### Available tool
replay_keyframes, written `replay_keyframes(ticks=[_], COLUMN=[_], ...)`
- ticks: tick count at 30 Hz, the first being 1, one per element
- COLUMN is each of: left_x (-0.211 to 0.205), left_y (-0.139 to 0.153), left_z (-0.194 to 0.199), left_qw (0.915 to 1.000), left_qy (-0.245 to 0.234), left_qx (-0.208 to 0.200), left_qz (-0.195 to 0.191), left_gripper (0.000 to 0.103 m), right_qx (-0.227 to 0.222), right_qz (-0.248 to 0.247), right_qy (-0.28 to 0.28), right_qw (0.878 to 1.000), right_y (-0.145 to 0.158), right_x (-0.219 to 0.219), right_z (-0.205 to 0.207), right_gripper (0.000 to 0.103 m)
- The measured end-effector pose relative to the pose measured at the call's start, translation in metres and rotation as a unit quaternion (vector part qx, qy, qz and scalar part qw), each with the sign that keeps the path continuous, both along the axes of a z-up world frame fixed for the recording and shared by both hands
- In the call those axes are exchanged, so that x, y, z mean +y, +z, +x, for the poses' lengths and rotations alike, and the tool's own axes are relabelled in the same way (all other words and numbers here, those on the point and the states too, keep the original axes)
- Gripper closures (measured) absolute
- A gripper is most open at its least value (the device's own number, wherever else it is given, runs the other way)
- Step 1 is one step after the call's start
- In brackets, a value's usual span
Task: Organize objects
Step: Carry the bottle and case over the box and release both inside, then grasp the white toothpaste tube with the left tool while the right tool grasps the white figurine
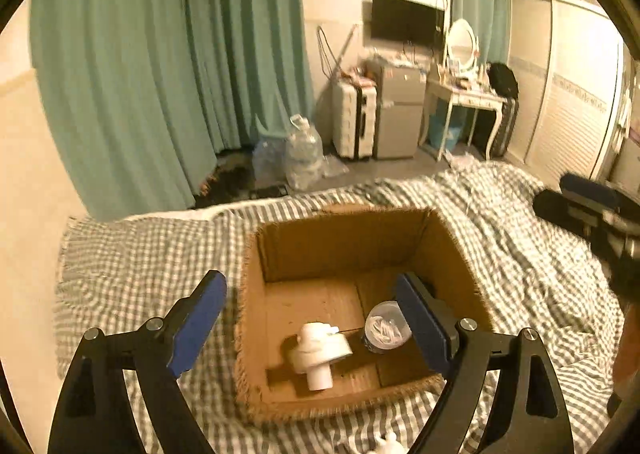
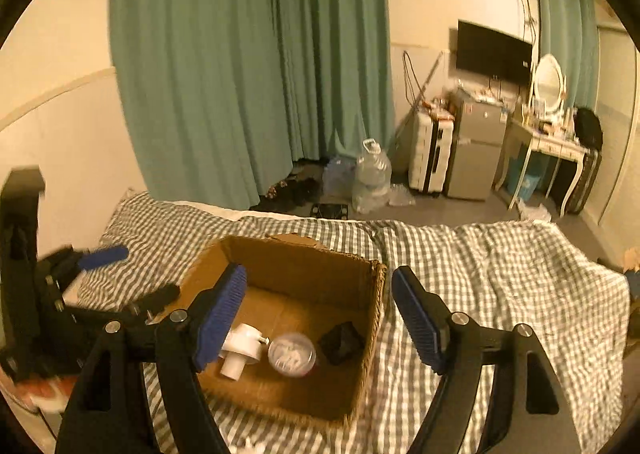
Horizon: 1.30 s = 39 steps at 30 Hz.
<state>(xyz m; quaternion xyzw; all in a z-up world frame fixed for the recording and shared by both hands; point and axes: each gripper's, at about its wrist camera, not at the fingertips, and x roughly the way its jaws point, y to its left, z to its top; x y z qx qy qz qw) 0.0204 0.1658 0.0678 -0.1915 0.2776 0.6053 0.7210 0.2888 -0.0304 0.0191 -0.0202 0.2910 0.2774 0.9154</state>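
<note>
An open cardboard box (image 1: 452,250) (image 2: 372,286) sits on the checked bedspread. Inside lie a white plastic fitting (image 1: 318,350) (image 2: 242,348), a clear round lidded jar (image 1: 386,328) (image 2: 291,354) and a small black object (image 2: 342,342). My left gripper (image 1: 312,326) is open and empty, hovering above the box's near side; it also shows at the left in the right wrist view (image 2: 132,274). My right gripper (image 2: 318,318) is open and empty above the box's right part; it shows at the right edge of the left wrist view (image 1: 592,210).
The checked bedspread (image 1: 520,254) (image 2: 500,274) covers the bed around the box. A small white object (image 1: 386,446) lies on it at the near edge. Beyond the bed are green curtains (image 2: 240,74), water jugs (image 2: 372,174), a suitcase (image 1: 354,122) and a dressing table (image 2: 552,150).
</note>
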Motion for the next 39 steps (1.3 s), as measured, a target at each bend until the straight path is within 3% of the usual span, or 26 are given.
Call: replay_keyframes(ticks=[8, 14, 21, 27, 31, 37, 39], left_x=[-0.079, -0.116, -0.118, -0.108, -0.102, -0.099, -0.098], left_y=[0.027, 0.011, -0.037, -0.101, -0.148, -0.194, -0.206], left_z=[-0.023, -0.028, -0.017, -0.014, -0.012, -0.003, 0.0], left_qw=[0.9993, 0.9986, 0.9956, 0.9911, 0.9894, 0.9882, 0.9875], left_qy=[0.021, 0.047, 0.093, 0.128, 0.12, 0.082, 0.067], left_qx=[0.004, -0.007, 0.007, 0.026, 0.033, 0.027, 0.019], left_qz=[0.031, 0.025, 0.008, -0.024, -0.074, -0.126, -0.142], left_gripper=[0.009, 0.008, 0.008, 0.008, 0.008, 0.009, 0.017], right_qx=[-0.029, -0.046, -0.021, 0.041, 0.088, 0.097, 0.096], right_qz=[0.023, 0.021, 0.001, -0.037, -0.065, -0.135, -0.152], right_qy=[0.016, 0.001, 0.016, 0.034, 0.05, 0.074, 0.079], right_qw=[0.999, 0.999, 1.0, 0.998, 0.993, 0.983, 0.981], right_y=[0.008, -0.017, -0.058, -0.111, -0.144, -0.169, -0.174], right_x=[-0.031, -0.054, -0.05, -0.04, -0.028, 0.0, 0.007], right_z=[-0.078, -0.106, -0.1, -0.082, -0.071, -0.074, -0.076], right_gripper=[0.028, 0.028, 0.028, 0.028, 0.028, 0.028, 0.028])
